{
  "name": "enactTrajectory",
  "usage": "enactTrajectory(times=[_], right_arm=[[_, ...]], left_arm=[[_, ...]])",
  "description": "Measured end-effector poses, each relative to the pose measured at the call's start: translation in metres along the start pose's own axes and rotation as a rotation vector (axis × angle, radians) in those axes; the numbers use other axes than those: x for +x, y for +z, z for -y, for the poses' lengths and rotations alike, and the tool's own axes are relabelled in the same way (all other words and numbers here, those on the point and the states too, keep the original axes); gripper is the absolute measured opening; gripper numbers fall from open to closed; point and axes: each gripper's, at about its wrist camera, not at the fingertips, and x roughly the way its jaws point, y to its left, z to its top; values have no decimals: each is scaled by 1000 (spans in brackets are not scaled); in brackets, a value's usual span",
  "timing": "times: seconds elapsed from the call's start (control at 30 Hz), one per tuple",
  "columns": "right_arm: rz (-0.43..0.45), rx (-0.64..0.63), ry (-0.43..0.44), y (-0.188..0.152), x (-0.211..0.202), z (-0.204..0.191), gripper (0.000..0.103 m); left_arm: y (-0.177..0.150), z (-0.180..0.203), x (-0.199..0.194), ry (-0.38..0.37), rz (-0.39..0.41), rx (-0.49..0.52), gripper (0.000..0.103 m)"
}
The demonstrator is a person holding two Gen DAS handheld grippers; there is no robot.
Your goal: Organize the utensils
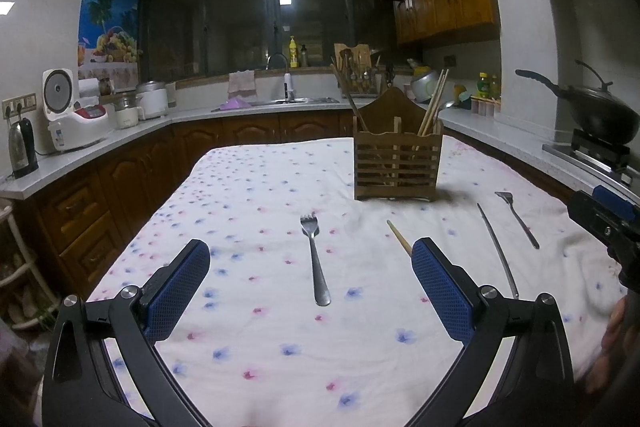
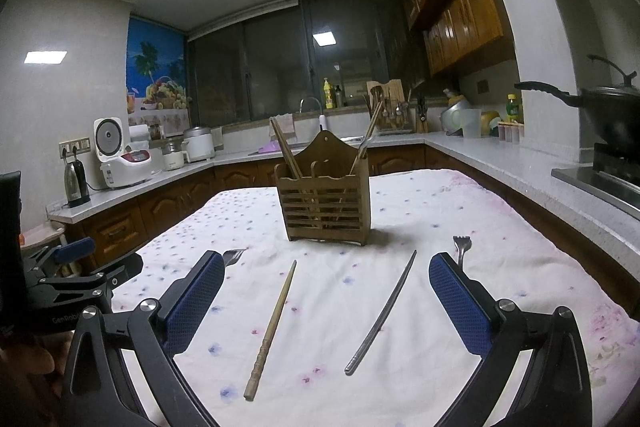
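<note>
Both tongs, left (image 1: 310, 269) and right (image 2: 325, 277), hung spread and empty; the thin fork (image 1: 316, 259) could slip when pinched off the soft cloth (image 1: 248, 195).

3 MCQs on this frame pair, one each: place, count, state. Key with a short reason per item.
1. Where does the wooden utensil holder stand?
A. on the flowered tablecloth
B. on the counter by the sink
C. on the stove

2. How many forks lie loose on the cloth?
A. none
B. one
C. two

3. What state is the right gripper in?
A. open, holding nothing
B. shut on a fork
C. shut on a chopstick

Key:
1. A: its base sits on the cloth, beyond the loose pieces.
2. C: one fork lies ahead of the left gripper, a second fork to its right.
3. A: its jaws stand wide apart, with the wooden chopstick and the metal chopstick lying flat on the cloth between them.
</note>
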Motion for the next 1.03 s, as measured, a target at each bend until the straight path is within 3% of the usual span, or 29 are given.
enactTrajectory(times=[1.03], right_arm=[[-52, 40, -21, 2, 11, -16, 103]], left_arm=[[22, 1, 17, -49, -25, -7, 103]])
